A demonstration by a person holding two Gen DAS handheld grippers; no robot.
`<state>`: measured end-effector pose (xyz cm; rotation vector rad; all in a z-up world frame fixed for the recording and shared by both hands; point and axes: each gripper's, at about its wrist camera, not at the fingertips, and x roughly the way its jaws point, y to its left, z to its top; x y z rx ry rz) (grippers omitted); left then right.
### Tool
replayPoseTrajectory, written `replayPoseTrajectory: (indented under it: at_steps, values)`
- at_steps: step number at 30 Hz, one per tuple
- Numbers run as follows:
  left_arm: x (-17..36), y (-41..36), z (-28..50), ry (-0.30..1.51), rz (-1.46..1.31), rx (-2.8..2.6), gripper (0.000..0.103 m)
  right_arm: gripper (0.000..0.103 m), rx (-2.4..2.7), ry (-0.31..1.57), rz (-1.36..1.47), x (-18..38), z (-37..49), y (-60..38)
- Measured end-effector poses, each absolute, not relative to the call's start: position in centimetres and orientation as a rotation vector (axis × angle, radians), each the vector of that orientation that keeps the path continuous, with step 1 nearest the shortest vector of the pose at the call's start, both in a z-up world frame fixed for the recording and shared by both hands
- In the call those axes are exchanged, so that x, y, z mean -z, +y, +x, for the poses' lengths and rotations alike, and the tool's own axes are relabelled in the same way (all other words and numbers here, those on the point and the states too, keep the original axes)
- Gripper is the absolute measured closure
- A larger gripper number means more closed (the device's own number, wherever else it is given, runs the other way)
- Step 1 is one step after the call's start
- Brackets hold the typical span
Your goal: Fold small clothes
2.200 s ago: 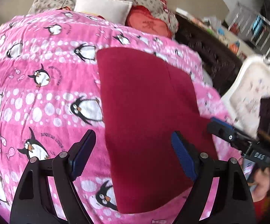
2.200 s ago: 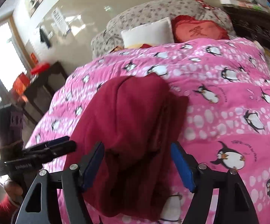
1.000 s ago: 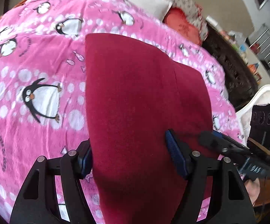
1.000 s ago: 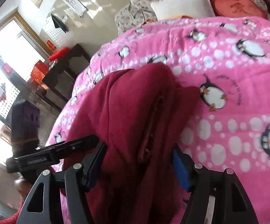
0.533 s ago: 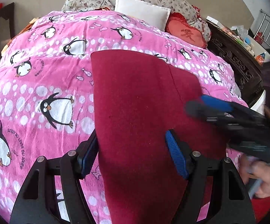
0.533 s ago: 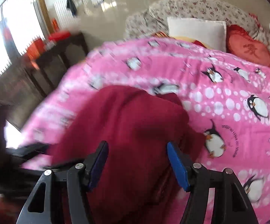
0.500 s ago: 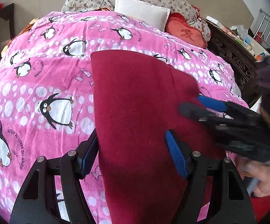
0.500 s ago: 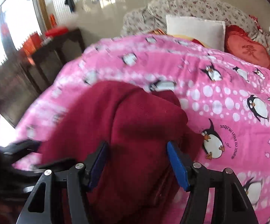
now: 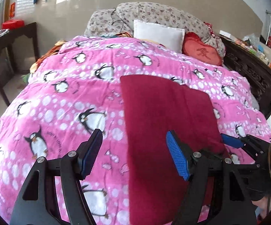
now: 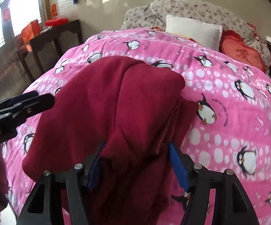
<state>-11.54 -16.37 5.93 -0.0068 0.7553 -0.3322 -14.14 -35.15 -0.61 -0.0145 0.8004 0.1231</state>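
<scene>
A dark red garment [image 9: 165, 123] lies folded on the pink penguin blanket [image 9: 64, 101] of a bed. My left gripper [image 9: 135, 150] is open above the garment's left edge, its right finger over the cloth and its left finger over the blanket. My right gripper [image 10: 135, 159] is open, and a raised fold of the red garment [image 10: 116, 97] bulges between its fingers. The right gripper [image 9: 236, 143] also shows at the garment's right edge in the left wrist view. The left gripper [image 10: 32, 101] shows at the garment's left side in the right wrist view.
A white pillow [image 9: 158, 34], a red heart cushion [image 9: 203, 51] and a floral quilt [image 9: 154, 16] lie at the bed's head. A dark wooden table [image 9: 9, 39] stands left of the bed. A carved dark cabinet [image 9: 251, 73] stands on the right.
Both grippers have pulled back and risen from the garment, so more of the bed and room shows. The left gripper has shifted left, with its left finger now over the blanket.
</scene>
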Motion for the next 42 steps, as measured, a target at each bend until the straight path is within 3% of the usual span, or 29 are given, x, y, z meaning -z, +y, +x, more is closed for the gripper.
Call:
replayPoseTrajectory:
  at_steps: [16, 42]
  values:
    - [-6.8, -16.7, -13.9, 0.714, 0.029, 0.285, 0.032, 0.038, -0.018, 0.615, 0.017, -5.3, -20.2, -35.0]
    - [-8.0, -16.1, -16.2, 0.638, 0.049, 0.257, 0.032, 0.036, -0.045, 0.625, 0.057, -5.1, -20.7, -33.3]
